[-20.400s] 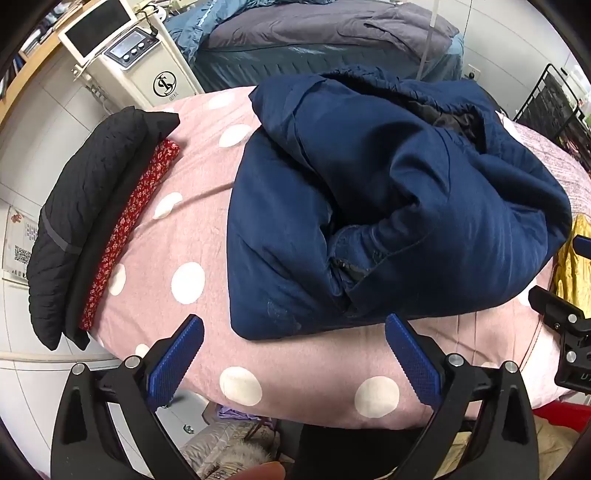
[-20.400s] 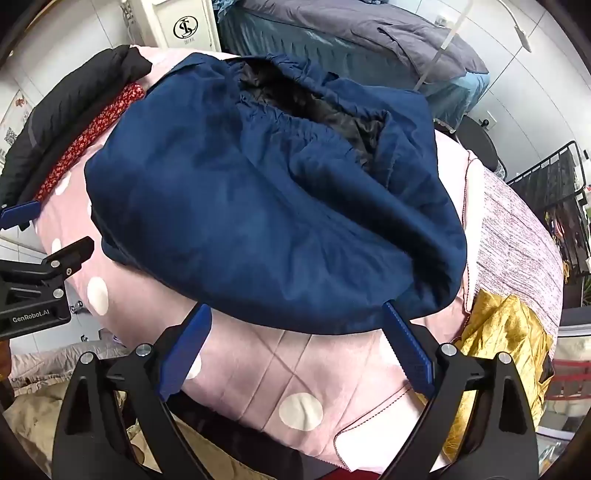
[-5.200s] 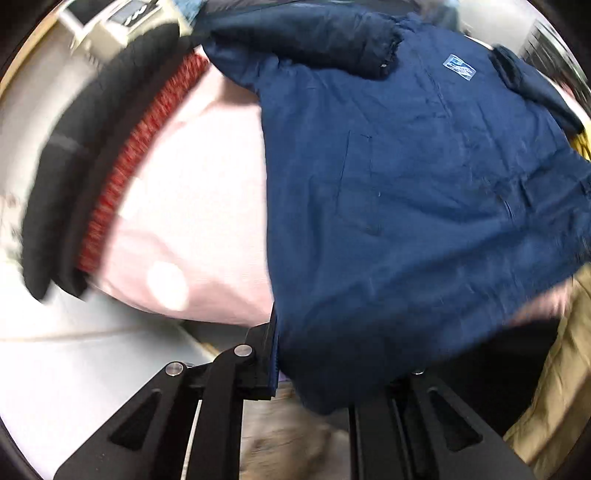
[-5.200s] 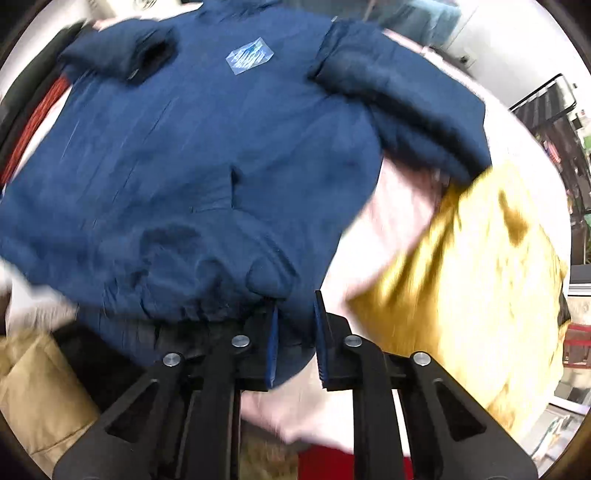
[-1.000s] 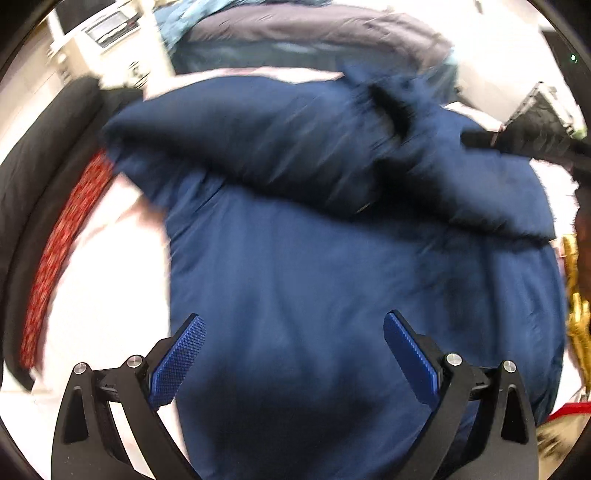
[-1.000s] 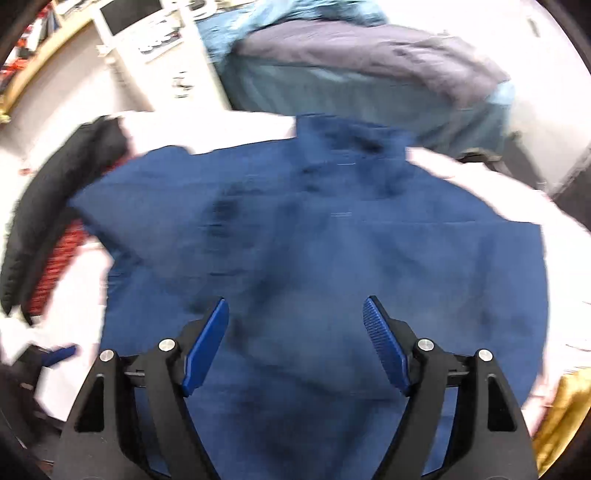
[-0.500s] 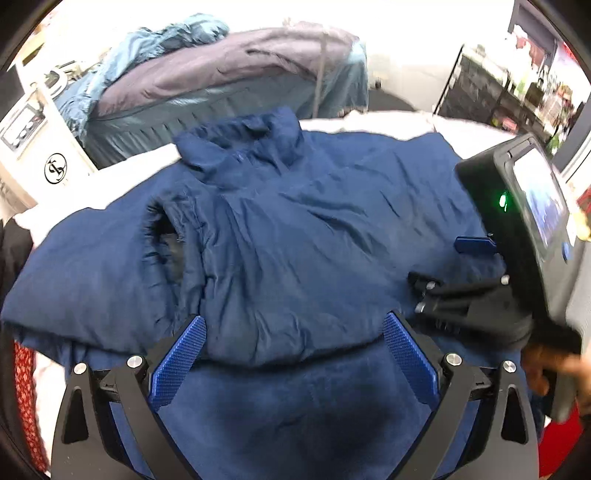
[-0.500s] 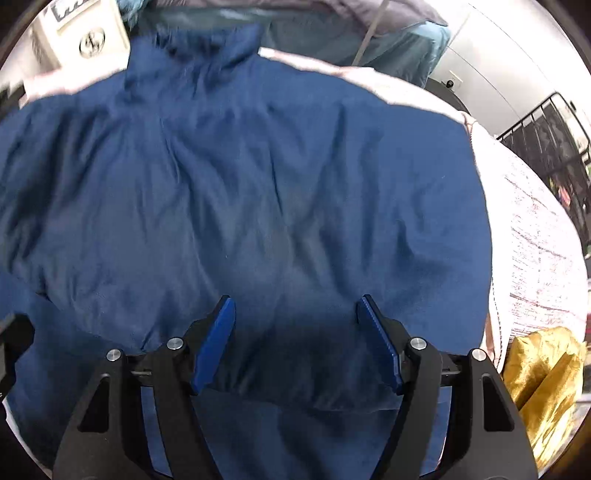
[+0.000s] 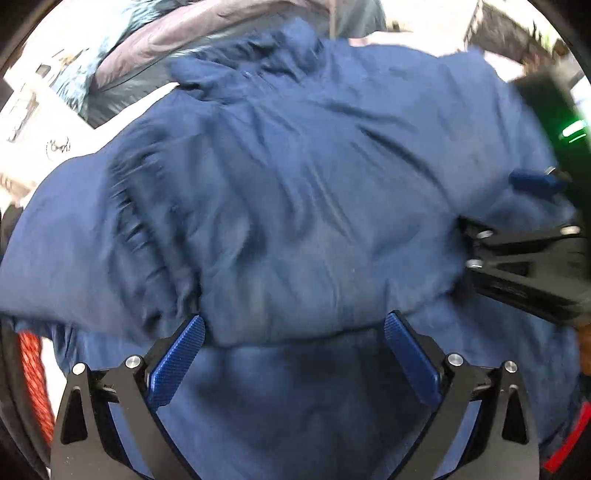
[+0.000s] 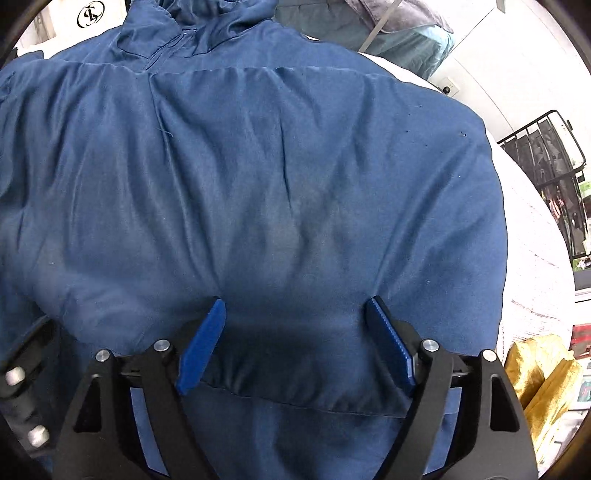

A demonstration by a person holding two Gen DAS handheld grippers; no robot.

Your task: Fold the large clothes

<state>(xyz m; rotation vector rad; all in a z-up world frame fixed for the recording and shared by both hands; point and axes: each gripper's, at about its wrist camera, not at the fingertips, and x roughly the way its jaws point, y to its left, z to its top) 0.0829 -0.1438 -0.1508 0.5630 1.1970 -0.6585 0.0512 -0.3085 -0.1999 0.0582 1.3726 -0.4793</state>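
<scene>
A large navy blue padded jacket (image 9: 295, 206) lies spread on the bed, collar at the far side, with both sleeves folded in over its body. It fills the right wrist view (image 10: 258, 192) too. My left gripper (image 9: 293, 354) is open and empty, its jaws straddling the folded sleeve's near edge. My right gripper (image 10: 295, 343) is open and empty over the other folded sleeve's cuff edge. The right gripper also shows at the right of the left wrist view (image 9: 524, 254).
A black garment and a red patterned one (image 9: 33, 380) lie at the bed's left edge. A gold cloth (image 10: 539, 373) lies at the right. The pink bedcover (image 10: 532, 229) shows right of the jacket. A second bed with grey bedding (image 10: 399, 29) stands behind.
Both grippers have moved closer and lower over the folded jacket. The right gripper has shifted toward the jacket's near right edge. The jacket itself lies as before.
</scene>
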